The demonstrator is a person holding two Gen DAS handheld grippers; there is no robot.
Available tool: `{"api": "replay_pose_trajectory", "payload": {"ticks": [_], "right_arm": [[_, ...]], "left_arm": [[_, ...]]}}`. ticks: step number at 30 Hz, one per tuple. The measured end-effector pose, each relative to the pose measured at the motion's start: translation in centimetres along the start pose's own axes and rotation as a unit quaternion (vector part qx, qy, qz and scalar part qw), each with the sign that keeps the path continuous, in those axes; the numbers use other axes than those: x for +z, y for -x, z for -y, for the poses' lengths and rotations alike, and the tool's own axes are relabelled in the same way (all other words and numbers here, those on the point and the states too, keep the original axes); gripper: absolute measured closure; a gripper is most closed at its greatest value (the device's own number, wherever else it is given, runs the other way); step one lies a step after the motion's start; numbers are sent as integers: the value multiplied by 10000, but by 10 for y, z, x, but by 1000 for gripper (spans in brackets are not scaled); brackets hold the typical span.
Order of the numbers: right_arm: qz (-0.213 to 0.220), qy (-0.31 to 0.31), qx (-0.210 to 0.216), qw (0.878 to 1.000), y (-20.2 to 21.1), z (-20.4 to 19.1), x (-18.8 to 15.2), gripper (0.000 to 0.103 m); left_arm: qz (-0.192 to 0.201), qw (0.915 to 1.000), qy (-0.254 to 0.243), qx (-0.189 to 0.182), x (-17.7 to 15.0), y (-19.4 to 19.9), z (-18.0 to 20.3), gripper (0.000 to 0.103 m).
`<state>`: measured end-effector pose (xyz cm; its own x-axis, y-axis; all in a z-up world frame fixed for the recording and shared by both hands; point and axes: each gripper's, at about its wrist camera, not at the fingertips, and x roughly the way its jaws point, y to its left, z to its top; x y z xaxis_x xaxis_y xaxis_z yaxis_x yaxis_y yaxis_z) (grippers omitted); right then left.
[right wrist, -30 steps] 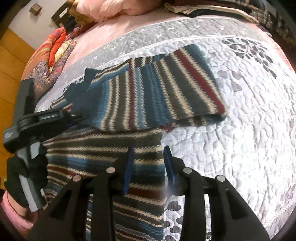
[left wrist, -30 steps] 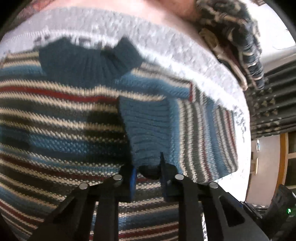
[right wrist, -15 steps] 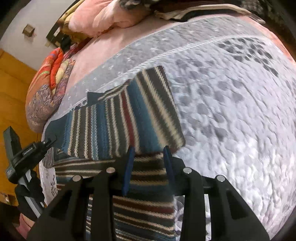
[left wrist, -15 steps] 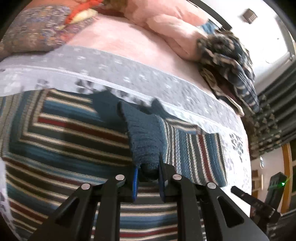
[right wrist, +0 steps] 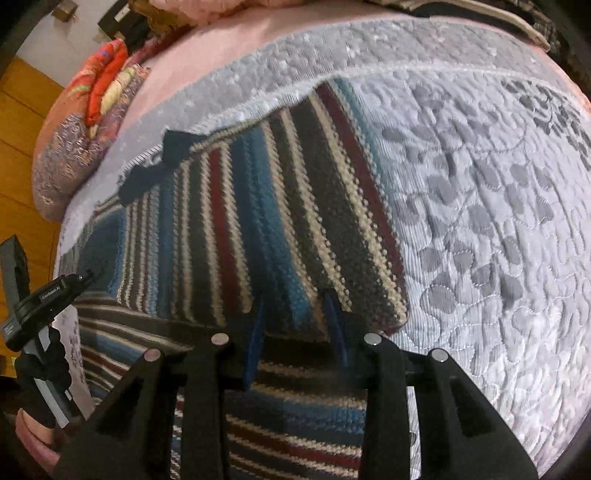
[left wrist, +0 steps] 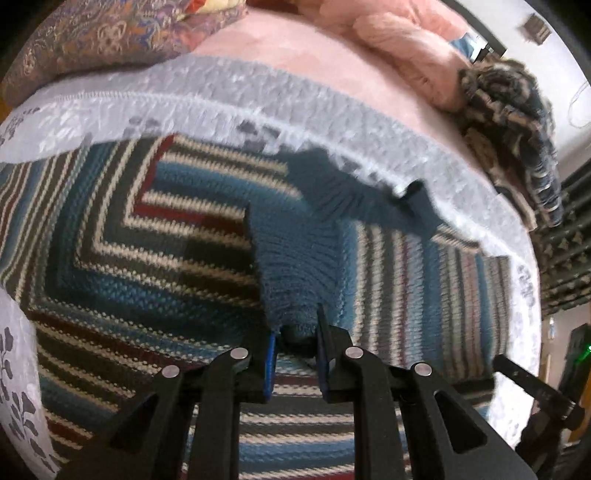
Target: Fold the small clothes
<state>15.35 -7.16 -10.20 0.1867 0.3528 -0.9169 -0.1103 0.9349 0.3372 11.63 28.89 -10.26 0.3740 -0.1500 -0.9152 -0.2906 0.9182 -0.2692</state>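
Note:
A striped knit sweater (left wrist: 122,280) in blue, dark grey, cream and red lies on the bed. In the left wrist view my left gripper (left wrist: 295,332) is shut on the sleeve's blue ribbed cuff (left wrist: 295,266), held over the sweater's body. The dark blue collar (left wrist: 332,188) lies beyond it. In the right wrist view a folded-over striped flap (right wrist: 280,206) lies across the sweater, and my right gripper (right wrist: 295,321) holds its near edge between the blue pads. The left gripper (right wrist: 40,302) shows at that view's left edge, in a black-gloved hand (right wrist: 40,369).
A grey quilted bedspread (right wrist: 480,221) with leaf patterns covers the bed, over a pink sheet (left wrist: 295,62). Patterned pillows (left wrist: 110,37) lie at the far left, a pink blanket (left wrist: 399,33) and a checked cloth heap (left wrist: 517,122) at the far right.
The left gripper has carried the sleeve cuff inward over the sweater's body. The right gripper has moved with the striped flap, which now lies narrower and closer to the fingers.

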Motion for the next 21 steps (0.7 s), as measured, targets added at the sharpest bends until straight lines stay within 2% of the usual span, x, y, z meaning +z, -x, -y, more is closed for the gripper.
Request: {"api": "replay_pose_trajectory", "payload": {"ticks": [4, 8, 9, 11, 14, 15, 18, 21], "right_arm": [[-22, 91, -181, 9998, -10, -3, -2, 71], [-62, 382, -664, 9970, -14, -19, -2, 71], [-78, 463, -812, 9956, -12, -25, -2, 71], [-46, 539, -944, 9941, -7, -33, -3, 68], [86, 692, -1058, 9919, 5, -51, -4, 67], [149, 757, -1097, 9910, 8, -57, -5, 67], [231, 828, -1101, 9902, 13, -69, -3, 67], [210, 846, -1074, 9904, 12, -74, -3, 67]], "left_arm": [[-108, 9998, -70, 126, -1, -15, -6, 81], [-106, 9996, -182, 184, 1, -12, -4, 78], [-62, 9995, -196, 255, 2, -7, -3, 73], [79, 9988, -239, 408, 3, 4, -1, 69], [529, 9942, -444, 819, 3, 30, 9, 67], [705, 9924, -546, 849, 2, 40, 15, 63], [931, 9882, -903, 814, -5, 55, 36, 58], [738, 9894, -1116, 571, -11, 50, 52, 57]]}}
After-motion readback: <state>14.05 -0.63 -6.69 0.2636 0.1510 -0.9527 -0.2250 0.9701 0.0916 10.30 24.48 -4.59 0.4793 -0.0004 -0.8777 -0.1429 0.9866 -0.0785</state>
